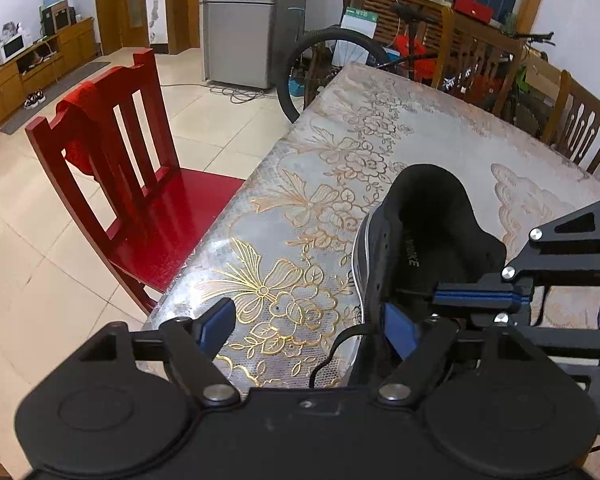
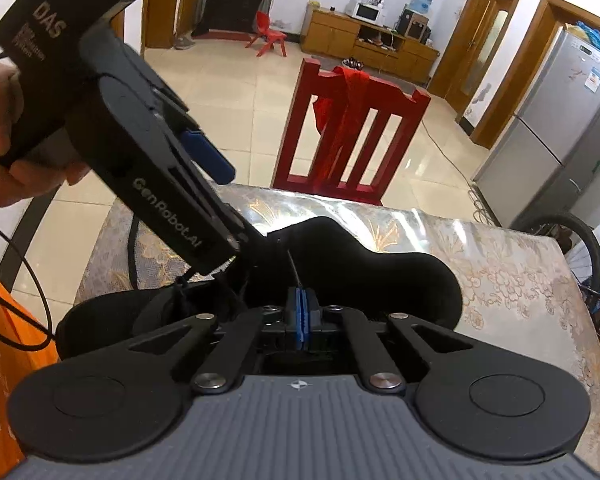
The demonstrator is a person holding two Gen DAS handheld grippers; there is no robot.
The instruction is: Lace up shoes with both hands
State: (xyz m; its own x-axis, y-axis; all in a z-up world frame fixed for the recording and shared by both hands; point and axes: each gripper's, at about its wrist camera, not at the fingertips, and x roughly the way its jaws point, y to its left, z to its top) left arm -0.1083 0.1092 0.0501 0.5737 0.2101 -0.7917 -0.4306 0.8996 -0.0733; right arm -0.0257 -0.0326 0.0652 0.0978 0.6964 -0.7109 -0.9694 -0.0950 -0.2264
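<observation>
Shoe (image 1: 428, 240) first: it was a black, soft-walled trainer that sat on the patterned tabletop (image 1: 324, 168) near its front edge, collar up and open. Your right hand-held gripper (image 2: 300, 312) had its blue pads pressed flat together, and a thin black lace (image 2: 293, 266) ran up out of them toward the eyelet row, so it looked pinched on the lace end. Your left hand-held gripper (image 1: 312, 324) stood wide apart with nothing between its pads (image 1: 400, 326); one pad lay against the shoe's side, and a slack loop of lace hung beside it. I judged the shoe light enough to slide or tip on that glossy cloth when you pulled, and the upper would fold instead of resisting. The lace was limp and thin, apt to slip, so the stiff tip was the place to hold it. How many eyelets were threaded, I could not tell.
</observation>
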